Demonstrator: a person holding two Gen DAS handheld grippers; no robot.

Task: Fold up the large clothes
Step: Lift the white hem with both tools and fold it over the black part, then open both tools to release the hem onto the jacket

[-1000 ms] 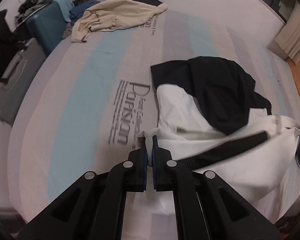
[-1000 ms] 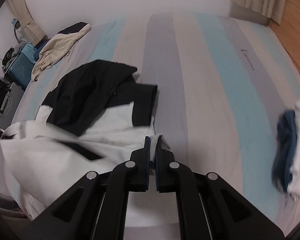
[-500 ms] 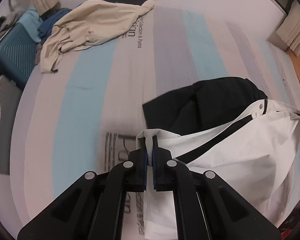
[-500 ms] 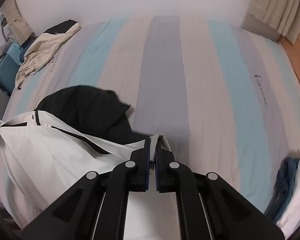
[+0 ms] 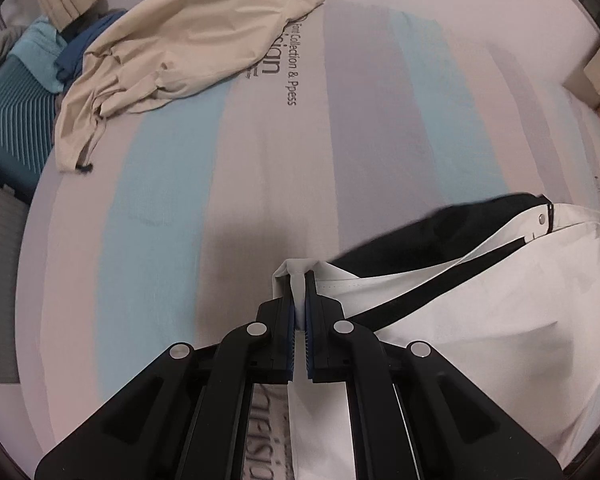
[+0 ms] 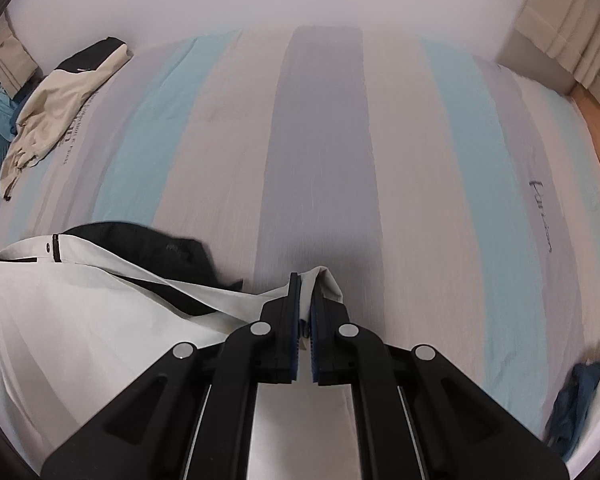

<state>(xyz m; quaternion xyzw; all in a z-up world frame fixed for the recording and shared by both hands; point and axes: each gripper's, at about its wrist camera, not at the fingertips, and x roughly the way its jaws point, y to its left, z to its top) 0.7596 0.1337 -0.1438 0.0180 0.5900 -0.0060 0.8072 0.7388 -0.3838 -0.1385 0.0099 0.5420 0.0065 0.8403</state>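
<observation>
The left gripper (image 5: 299, 280) and right gripper (image 6: 305, 284) each pinched a corner of the white-and-black garment (image 5: 480, 304) — jaws nearly closed on cloth. The garment's long axis ran between them, slack above the striped bed (image 6: 320, 140) — neither hand nearer.

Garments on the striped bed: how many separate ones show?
3, possibly more. The white-and-black jacket hangs between both grippers; the beige garment lies at the far left corner; a dark blue item sits at the right edge, blurred, beside something white.

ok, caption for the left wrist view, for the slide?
Left gripper shut on a corner of the white-and-black jacket, lifted above the striped bedsheet.
</observation>
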